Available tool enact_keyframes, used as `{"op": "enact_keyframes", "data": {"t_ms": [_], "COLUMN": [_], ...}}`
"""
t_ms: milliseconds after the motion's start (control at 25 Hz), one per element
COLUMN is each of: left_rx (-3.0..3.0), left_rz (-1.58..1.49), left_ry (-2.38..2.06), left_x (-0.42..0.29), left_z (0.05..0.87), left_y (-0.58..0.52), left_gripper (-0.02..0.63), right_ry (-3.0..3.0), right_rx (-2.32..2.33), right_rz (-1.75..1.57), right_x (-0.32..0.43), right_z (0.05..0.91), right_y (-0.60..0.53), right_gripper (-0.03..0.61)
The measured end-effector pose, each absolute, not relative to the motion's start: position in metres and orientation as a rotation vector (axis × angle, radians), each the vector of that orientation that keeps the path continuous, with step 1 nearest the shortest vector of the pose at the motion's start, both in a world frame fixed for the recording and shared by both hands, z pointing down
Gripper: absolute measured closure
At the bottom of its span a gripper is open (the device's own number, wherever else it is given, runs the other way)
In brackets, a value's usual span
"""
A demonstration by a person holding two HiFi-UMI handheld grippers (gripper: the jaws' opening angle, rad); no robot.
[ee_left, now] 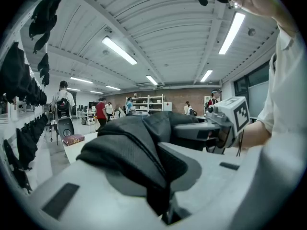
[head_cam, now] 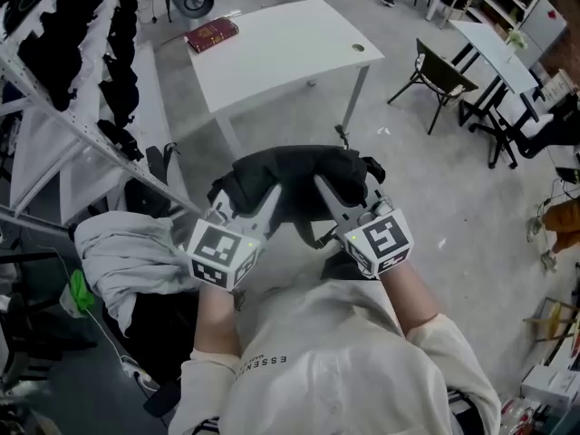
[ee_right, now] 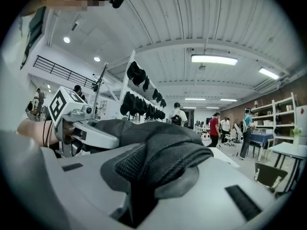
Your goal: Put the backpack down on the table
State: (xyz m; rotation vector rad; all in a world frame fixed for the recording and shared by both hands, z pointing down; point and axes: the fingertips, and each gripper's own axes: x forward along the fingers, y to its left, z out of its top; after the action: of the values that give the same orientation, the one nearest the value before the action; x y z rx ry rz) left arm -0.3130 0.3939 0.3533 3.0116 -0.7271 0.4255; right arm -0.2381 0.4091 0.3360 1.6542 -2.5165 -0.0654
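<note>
Grip: left gripper [head_cam: 270,198], right gripper [head_cam: 323,188] fingers nearly closed on backpack [head_cam: 294,166] fabric.
Risk: fabric slips; it falls short of the surface [head_cam: 281,53].

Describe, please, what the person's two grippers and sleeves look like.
The left gripper and right gripper are light grey, with long, flat, tapering jaws. Each carries a white cube printed with black square markers. The person wears a cream top with dark lettering; its sleeves leave the forearms bare.
</note>
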Motion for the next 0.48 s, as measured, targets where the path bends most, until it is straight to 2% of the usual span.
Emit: {"op": "enact_keyframes", "data": {"t_ms": [480], "left_rx": [2.983], "left_rz": [0.461], "left_ry": [-0.781], "left_x": [-0.289], "left_z": [0.361], "left_y": [0.333], "left_gripper": [0.549], "right_ry": [-2.574], "right_rx": [1.596], "right_rz": [-0.009], "right_x": [-0.211], "right_z": [0.348], "right_y": [0.343], "right_gripper": [0.491]}}
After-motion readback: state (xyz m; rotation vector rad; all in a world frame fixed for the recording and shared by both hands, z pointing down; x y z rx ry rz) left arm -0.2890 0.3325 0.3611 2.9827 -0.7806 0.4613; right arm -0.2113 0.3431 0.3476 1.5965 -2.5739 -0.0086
